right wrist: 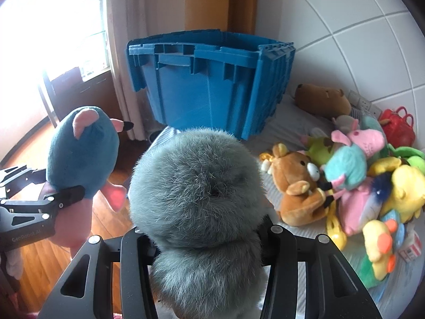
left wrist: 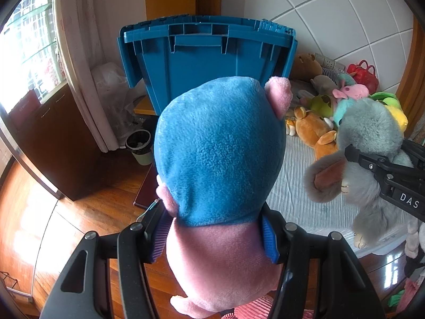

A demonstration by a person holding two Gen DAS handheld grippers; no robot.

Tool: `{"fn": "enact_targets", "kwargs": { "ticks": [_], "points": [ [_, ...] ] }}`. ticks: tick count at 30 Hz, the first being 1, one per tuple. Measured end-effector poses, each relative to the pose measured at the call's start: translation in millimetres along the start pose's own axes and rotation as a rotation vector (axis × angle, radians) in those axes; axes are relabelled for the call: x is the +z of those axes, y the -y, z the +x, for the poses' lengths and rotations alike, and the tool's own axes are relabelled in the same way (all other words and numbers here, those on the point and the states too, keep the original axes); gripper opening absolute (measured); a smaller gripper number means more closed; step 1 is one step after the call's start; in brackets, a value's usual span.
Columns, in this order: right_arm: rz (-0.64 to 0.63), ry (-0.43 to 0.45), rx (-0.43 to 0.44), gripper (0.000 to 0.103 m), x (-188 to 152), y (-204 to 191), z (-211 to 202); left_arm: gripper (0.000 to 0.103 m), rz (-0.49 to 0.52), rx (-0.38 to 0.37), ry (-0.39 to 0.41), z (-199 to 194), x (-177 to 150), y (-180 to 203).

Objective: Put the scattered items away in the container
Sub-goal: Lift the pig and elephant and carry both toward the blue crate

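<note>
**Ana:** While you carry both toys, tell me what each tool has.

**Ben:** Your left tool (left wrist: 216,232) is squeezed onto the blue and pink plush toy (left wrist: 220,154). Its blue pads (left wrist: 269,239) press into the soft body where blue meets pink. Your right tool (right wrist: 205,242) is closed partway around the fluffy grey plush toy (right wrist: 196,186), and the fur bulges out over the fingers. Both toys are up in the air, side by side.

**Ana:** Where do they go?

**Ben:** Into the blue crate (right wrist: 209,85). It sits at the far end of the bed (left wrist: 294,199), close to the white tiled wall (right wrist: 358,40). I think you are in the carrying step. Both toys are picked up but not dropped in.

**Ana:** What comes next?

**Ben:** You need to lift each toy higher than the crate's rim, get it over the opening, and then let go. The crate wall looks tall from here, so go up before you go forward. More toys wait in the pile of plush toys (right wrist: 358,172) on the bed, so the job looks far from done.

**Ana:** What can't you see?

**Ben:** The inside of the crate is hidden. I cannot tell if anything is in it. Each toy blocks the tips of the tool that holds it. The window (right wrist: 53,26) is very bright, so things near it wash out.
</note>
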State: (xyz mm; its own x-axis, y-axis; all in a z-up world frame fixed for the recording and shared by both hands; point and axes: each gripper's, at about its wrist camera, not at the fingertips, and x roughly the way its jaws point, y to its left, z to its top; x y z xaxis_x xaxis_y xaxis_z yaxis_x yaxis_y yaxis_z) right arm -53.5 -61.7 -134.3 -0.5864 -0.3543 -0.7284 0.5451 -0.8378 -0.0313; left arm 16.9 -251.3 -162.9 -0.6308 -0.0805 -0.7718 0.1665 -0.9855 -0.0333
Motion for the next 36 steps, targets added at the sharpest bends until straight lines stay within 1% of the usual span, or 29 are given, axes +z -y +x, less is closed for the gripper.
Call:
{"fn": "enact_targets", "kwargs": {
  "ticks": [5,10,14,17,22,25,31,35,36],
  "points": [
    [-0.009,-0.022,0.035,0.047,16,-6,32,0.057,-0.004,0.016,-0.024,24,16,-11],
    [-0.025,-0.032,0.064,0.047,36,-5,67,0.057,-0.005,0.041,-0.045,56,42,-22],
    [-0.035,-0.027,0.082,0.047,55,-1,91,0.057,-0.006,0.051,-0.038,71,66,-28],
    [-0.042,-0.021,0.089,0.047,70,1,101,0.057,0.003,0.042,-0.017,71,84,-31],
    [-0.042,0.008,0.075,0.047,94,0,95,0.057,0.044,0.008,0.028,61,114,-39],
    [-0.031,0.033,0.067,0.047,110,-3,85,0.057,0.083,-0.022,0.059,50,133,-48],
    [-0.008,0.084,0.045,0.047,141,-12,59,0.057,0.199,-0.095,0.111,22,178,-72],
    [-0.012,0.112,0.03,0.047,167,-18,45,0.057,0.274,-0.15,0.113,10,213,-83],
    [-0.01,0.116,0.028,0.047,173,-18,42,0.057,0.289,-0.152,0.115,9,222,-85]
  ]
}}
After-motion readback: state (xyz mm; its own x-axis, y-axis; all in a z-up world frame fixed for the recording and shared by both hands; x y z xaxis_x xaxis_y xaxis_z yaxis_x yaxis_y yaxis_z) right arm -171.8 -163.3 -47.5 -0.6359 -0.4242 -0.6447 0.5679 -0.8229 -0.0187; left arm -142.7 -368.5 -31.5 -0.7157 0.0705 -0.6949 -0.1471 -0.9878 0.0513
